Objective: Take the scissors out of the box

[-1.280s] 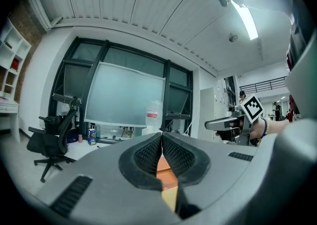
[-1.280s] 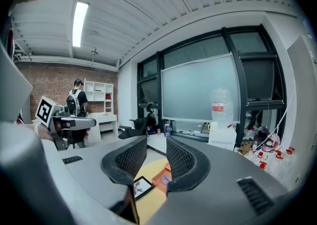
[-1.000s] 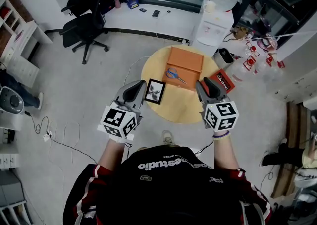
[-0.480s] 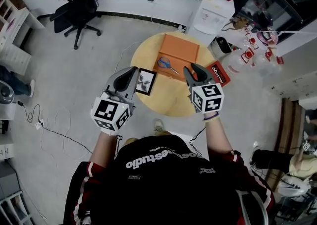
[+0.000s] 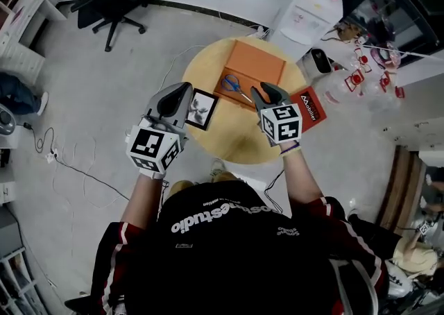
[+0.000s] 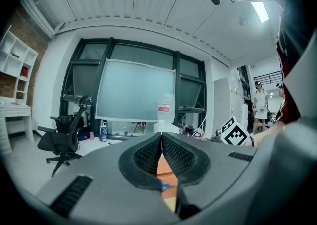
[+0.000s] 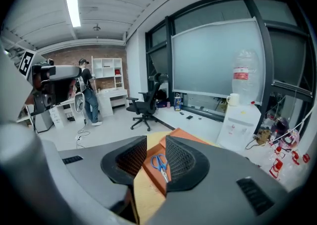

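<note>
Right claw (image 5: pixel 266 91) now closer to the scissors (image 5: pixel 232 86)

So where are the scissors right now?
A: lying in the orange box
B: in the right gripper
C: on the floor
A: the scissors lie in the box; the right gripper is open and holds nothing.

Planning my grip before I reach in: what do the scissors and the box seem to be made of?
Scissors: the blue handles look like smooth plastic. The blades are pale and slightly shiny, likely steel.
Box: flat matte orange with crisp straight edges, probably cardboard, though thin plastic cannot be ruled out.
</note>
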`<state>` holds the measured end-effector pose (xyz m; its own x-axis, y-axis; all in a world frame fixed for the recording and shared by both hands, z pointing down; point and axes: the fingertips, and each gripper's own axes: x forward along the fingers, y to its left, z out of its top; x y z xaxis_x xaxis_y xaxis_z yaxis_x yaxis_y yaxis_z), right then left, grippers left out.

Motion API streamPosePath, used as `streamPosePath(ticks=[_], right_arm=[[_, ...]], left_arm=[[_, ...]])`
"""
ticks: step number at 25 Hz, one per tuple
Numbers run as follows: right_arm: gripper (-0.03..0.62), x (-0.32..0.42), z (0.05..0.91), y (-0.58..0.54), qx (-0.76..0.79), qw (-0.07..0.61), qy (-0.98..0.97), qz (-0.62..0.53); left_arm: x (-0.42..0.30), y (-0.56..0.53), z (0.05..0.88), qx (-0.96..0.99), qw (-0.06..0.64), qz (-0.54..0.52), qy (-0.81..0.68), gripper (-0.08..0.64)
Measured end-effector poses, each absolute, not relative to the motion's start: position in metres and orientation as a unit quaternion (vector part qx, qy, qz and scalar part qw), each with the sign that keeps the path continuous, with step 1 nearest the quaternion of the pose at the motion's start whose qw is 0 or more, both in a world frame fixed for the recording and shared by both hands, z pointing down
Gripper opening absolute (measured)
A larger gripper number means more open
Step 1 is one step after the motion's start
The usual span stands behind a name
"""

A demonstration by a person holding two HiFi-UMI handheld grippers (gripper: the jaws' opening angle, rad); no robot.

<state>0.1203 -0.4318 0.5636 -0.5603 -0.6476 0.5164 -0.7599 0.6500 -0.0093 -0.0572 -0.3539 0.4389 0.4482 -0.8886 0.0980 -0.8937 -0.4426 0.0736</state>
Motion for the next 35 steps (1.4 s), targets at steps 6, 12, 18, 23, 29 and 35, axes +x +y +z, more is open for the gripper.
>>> streamPosePath(ticks=[6, 12, 18, 23, 29, 35], right_arm=[[0.130, 0.112, 0.607, -0.453, 0.372, 0.255, -0.880, 0.151], [0.130, 0.103, 0.647, -0.472, 0.335, 0.292, -0.882, 0.157], [0.130, 0.086, 0.683, -0.484, 0.308, 0.315, -0.882, 0.166], [0.130, 0.075, 0.712, -0.495, 0.284, 0.343, -0.884, 0.143], [0.130, 0.065, 0.752, -0.506, 0.260, 0.382, -0.874, 0.153], [0.130, 0.056, 0.779, -0.516, 0.247, 0.416, -0.862, 0.149]], left_arm=[[-0.058, -0.371, 0.462, 0.836, 0.075, 0.027, -0.543, 0.018], [-0.059, -0.382, 0.471, 0.827, 0.079, 0.035, -0.556, 0.018], [-0.070, -0.386, 0.484, 0.816, 0.095, 0.043, -0.569, 0.018], [-0.082, -0.387, 0.491, 0.805, 0.100, 0.048, -0.582, 0.018], [-0.092, -0.390, 0.501, 0.797, 0.109, 0.059, -0.591, 0.018], [-0.106, -0.392, 0.505, 0.787, 0.117, 0.066, -0.602, 0.018]])
